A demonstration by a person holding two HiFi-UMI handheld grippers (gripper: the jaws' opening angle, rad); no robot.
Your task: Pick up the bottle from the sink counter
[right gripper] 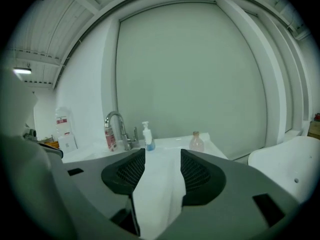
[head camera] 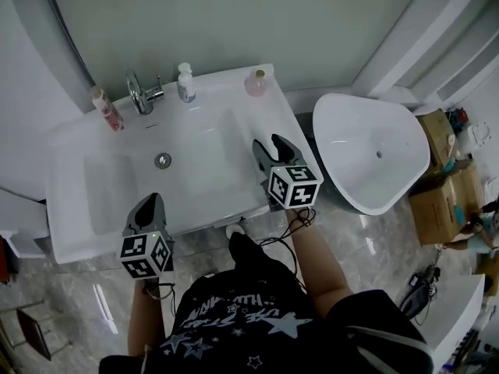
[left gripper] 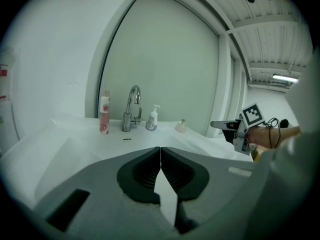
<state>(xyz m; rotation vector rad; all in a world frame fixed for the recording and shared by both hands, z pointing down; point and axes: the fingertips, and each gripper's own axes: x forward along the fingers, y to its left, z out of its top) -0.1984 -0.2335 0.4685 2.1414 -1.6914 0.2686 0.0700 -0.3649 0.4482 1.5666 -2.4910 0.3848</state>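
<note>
Three bottles stand along the back of the white sink counter (head camera: 70,209). A tall pink bottle (head camera: 107,109) (left gripper: 104,112) (right gripper: 109,134) is left of the faucet (head camera: 140,92). A white pump bottle (head camera: 185,82) (left gripper: 152,118) (right gripper: 147,136) is just right of the faucet. A small round pink bottle (head camera: 256,82) (left gripper: 181,126) (right gripper: 196,142) sits at the back right corner. My left gripper (head camera: 150,202) (left gripper: 160,148) hovers over the counter's front edge, jaws shut and empty. My right gripper (head camera: 269,142) (right gripper: 162,154) is over the counter's right front, open and empty, well short of the bottles.
The basin with its drain (head camera: 162,160) lies between the grippers and the bottles. A white tub (head camera: 374,154) stands to the right of the counter, with cardboard boxes (head camera: 440,193) beyond it. A wall rises behind the counter.
</note>
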